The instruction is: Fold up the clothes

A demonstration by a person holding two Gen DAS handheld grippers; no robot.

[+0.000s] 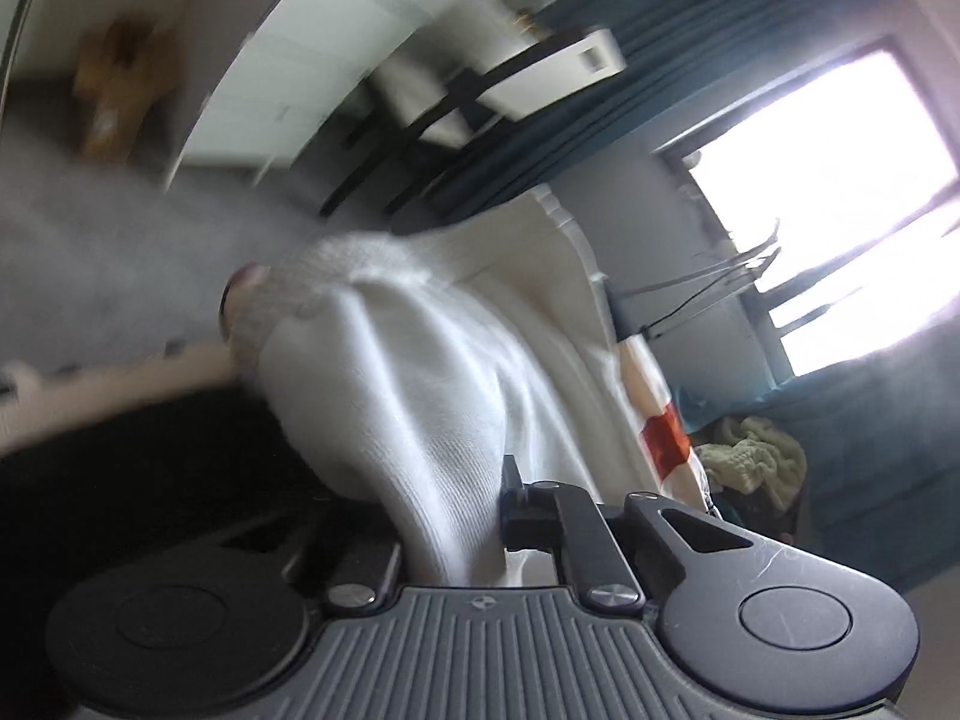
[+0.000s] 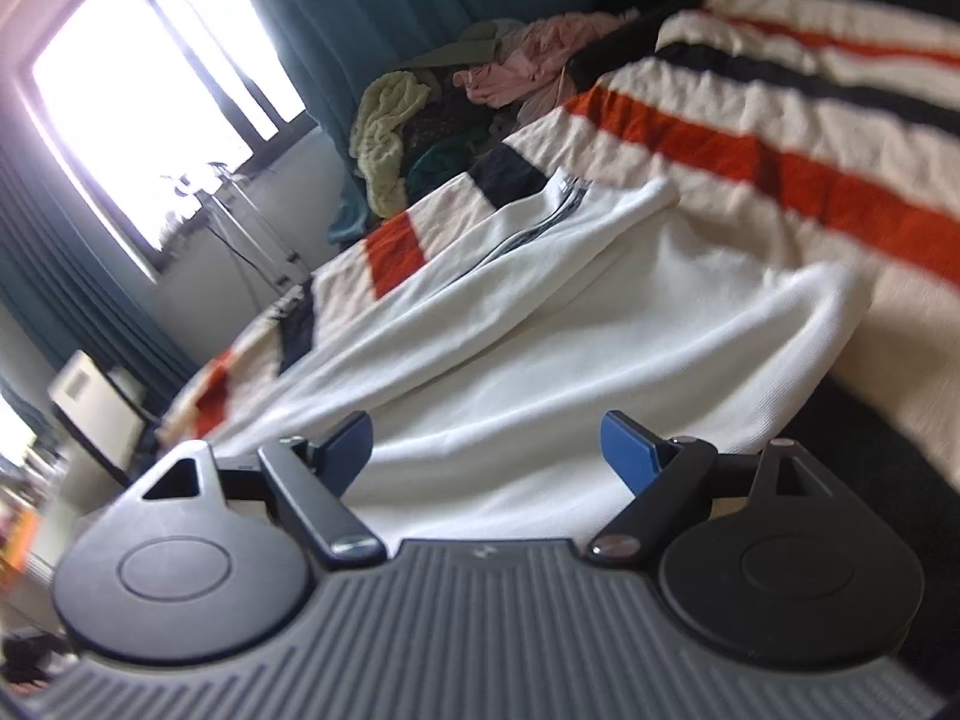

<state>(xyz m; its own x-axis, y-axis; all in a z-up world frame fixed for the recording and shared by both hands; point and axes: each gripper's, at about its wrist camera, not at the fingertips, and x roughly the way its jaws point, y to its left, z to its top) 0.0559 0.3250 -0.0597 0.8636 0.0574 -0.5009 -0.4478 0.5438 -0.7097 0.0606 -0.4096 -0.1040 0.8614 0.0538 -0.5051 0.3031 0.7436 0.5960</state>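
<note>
1. Left wrist view: left gripper (image 1: 480, 516) is clamped on a bunched fold of the white knit garment, soft ribbed cotton-like cloth (image 1: 420, 372). The fabric rises from between the jaws and drapes away toward the bed. Only one finger's linkage shows; the other is buried under cloth. A blurred pale shape at the garment's far end can't be identified.

2. Handling, judged from that view: the garment looks light and fully limp, w/ no stiffness, so it'll sag and swing once lifted. The knit probably isn't slippery and isn't fragile, but a bunched pinch may drag extra layers along. Better holds would be a hem edge or corner, or the ribbed cuff/collar band.

3. Right wrist view: right gripper (image 2: 486, 450) stands wide open, blue pads (image 2: 630, 450) well apart, nothing between them, hovering just above the garment (image 2: 540, 348). Most of it lies spread on the cream bedspread w/ orange and black stripes (image 2: 780, 138), a sleeve or flap folded across the body and a dark-trimmed edge toward the far side.

4. View differences: only the right view shows the garment's layout on the bed and the heap of mixed clothes, yellow-green, pink and dark (image 2: 432, 120), near the teal curtain. Only the left view shows the actual grip and the lifted part.
</note>
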